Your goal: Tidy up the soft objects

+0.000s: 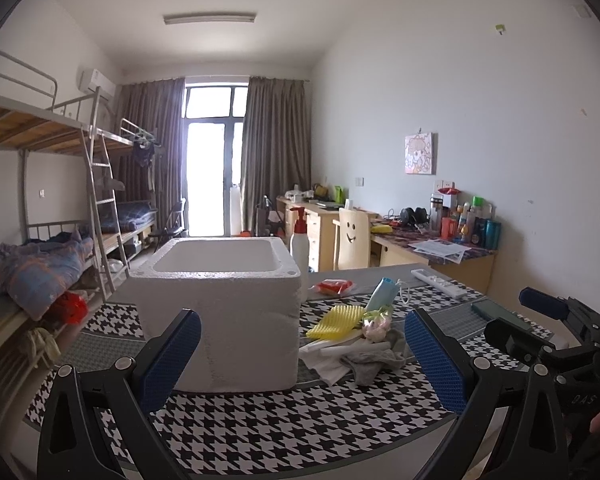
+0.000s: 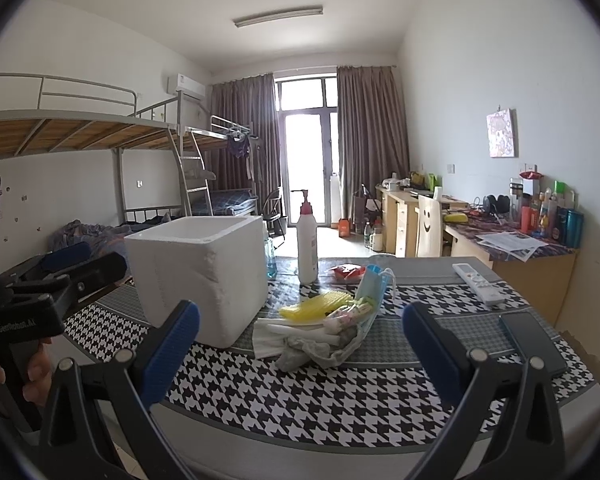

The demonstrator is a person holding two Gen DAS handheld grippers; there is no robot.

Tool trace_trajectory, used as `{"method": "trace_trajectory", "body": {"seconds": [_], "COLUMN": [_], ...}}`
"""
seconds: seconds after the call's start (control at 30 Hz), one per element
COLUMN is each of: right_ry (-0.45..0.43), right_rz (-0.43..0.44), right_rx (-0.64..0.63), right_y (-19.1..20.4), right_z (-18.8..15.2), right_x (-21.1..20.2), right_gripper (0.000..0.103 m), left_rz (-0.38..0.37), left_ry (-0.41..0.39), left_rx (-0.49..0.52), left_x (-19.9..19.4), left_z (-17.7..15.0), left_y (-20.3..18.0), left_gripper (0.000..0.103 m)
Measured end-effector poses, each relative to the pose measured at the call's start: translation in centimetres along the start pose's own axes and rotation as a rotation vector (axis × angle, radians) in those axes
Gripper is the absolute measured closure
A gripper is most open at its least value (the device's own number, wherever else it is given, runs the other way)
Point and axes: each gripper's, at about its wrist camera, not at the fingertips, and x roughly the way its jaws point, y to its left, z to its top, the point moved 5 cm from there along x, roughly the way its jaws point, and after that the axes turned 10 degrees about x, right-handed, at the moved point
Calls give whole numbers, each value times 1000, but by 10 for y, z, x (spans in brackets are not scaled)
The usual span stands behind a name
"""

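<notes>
Your right gripper (image 2: pixel 300 344) hangs with its blue pads spread wide and nothing between them, short of the near edge of the tabletop (image 2: pixel 300 404), and your left gripper (image 1: pixel 302 354) is just as wide apart and empty, facing the near wall of the white foam box (image 1: pixel 220 312). The soft things lie in one loose heap just right of that box, toward the middle of the tabletop: a grey sock (image 2: pixel 312 350) nearest you, folded white tissues (image 2: pixel 284 334) touching the box's lower corner, a blue face mask (image 2: pixel 370 286) draped over the top, a yellow ridged sponge (image 2: pixel 314 306) behind, and a small patterned packet (image 2: pixel 346 314) among them. Nothing looks sorted yet, so you are at the first pick. The sock is the easiest reach; come down over it with the right gripper, pinch a raised fold, then lift it over the box rim. Farther out stand a pump bottle (image 2: pixel 307 240), a red packet (image 2: pixel 346 270), a remote control (image 2: pixel 478 282) and a dark phone (image 2: pixel 534 342) at the right edge.
</notes>
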Motion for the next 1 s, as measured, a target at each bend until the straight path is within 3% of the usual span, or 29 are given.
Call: {"method": "trace_trajectory", "body": {"seconds": [1.0], "right_ry": [69], "right_rz": [-23], "right_rx": [36], "right_y": [-32], "right_z": [8], "right_x": [34], "right_gripper": [1], "left_rz": [-63], "left_ry": [83], "left_rx": [34], "left_x": [39], "left_z": [0], "left_y": [-19], "left_gripper": [1]}}
